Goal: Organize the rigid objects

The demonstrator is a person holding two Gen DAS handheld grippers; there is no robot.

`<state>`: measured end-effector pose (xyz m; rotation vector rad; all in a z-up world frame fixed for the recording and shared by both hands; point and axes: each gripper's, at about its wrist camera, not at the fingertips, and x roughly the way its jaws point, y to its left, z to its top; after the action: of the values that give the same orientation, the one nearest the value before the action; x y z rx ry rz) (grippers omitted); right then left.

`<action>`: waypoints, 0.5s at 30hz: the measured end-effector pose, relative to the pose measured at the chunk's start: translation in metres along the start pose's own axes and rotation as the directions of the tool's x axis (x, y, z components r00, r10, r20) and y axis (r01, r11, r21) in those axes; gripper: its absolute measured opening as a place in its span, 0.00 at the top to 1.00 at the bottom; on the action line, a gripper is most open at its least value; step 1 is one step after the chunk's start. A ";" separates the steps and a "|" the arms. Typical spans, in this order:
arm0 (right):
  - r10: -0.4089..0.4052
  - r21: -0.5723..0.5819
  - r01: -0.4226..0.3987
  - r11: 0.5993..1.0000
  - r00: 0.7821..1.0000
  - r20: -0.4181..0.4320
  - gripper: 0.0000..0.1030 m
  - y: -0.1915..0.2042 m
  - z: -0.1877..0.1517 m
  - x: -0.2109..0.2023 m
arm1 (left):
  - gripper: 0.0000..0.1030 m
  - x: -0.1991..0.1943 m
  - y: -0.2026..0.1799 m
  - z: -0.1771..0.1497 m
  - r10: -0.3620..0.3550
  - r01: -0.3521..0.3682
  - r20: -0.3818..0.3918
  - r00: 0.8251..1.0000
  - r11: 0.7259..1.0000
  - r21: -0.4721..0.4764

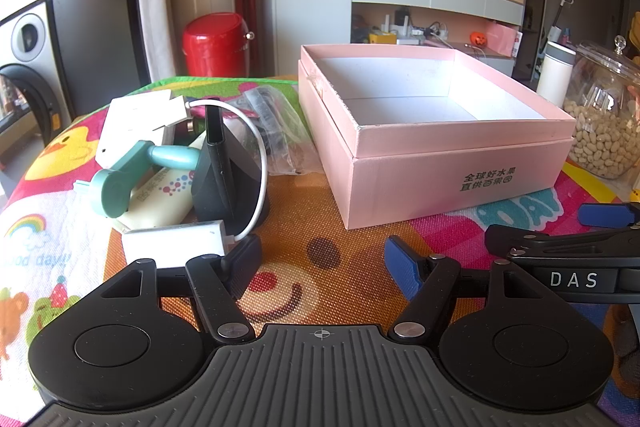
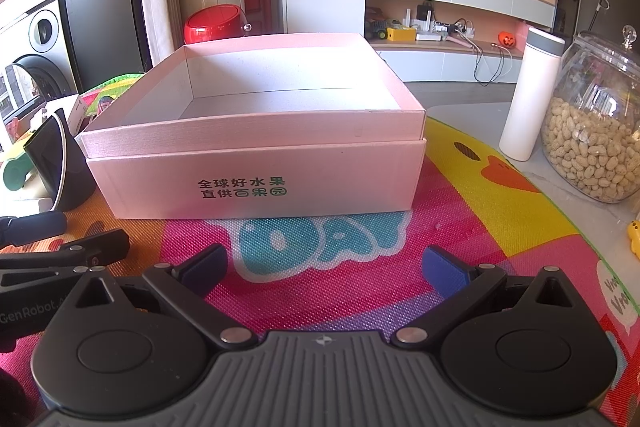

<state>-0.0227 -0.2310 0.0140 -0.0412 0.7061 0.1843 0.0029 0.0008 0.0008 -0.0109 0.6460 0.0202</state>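
Observation:
An open pink box (image 1: 460, 183) (image 2: 256, 183) with a white, empty inside stands on the colourful mat. To its left lies a pile: a teal handheld fan (image 1: 120, 183), a dark stand (image 1: 218, 171), a white adapter (image 1: 176, 245) with a looping white cable (image 1: 262, 163), a white carton (image 1: 136, 123), a cream tube (image 1: 160, 195) and a clear plastic bag (image 1: 280, 131). My left gripper (image 1: 324, 261) hovers low over the mat in front of the pile, open, nothing between its fingers. My right gripper (image 2: 326, 267) is open in front of the box, holding nothing.
A glass jar of peanuts (image 2: 596, 131) and a white flask (image 2: 528, 95) stand right of the box near the mat's edge. A red round container (image 1: 216, 45) sits behind the table. The dark stand (image 2: 56, 163) is close to the box's left wall.

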 end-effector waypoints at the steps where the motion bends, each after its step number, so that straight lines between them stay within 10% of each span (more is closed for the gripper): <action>1: 0.001 0.001 -0.001 1.000 1.000 0.000 0.00 0.000 0.000 0.000 | 0.27 0.000 0.000 0.000 0.000 0.000 0.000 1.000 1.000 0.000; 15: 0.002 0.002 -0.002 1.000 1.000 0.000 0.00 0.002 -0.001 0.001 | 0.27 0.000 0.000 0.000 0.000 0.000 0.000 1.000 1.000 0.000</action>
<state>-0.0231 -0.2291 0.0128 -0.0382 0.7061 0.1855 0.0028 0.0005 0.0007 -0.0105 0.6456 0.0203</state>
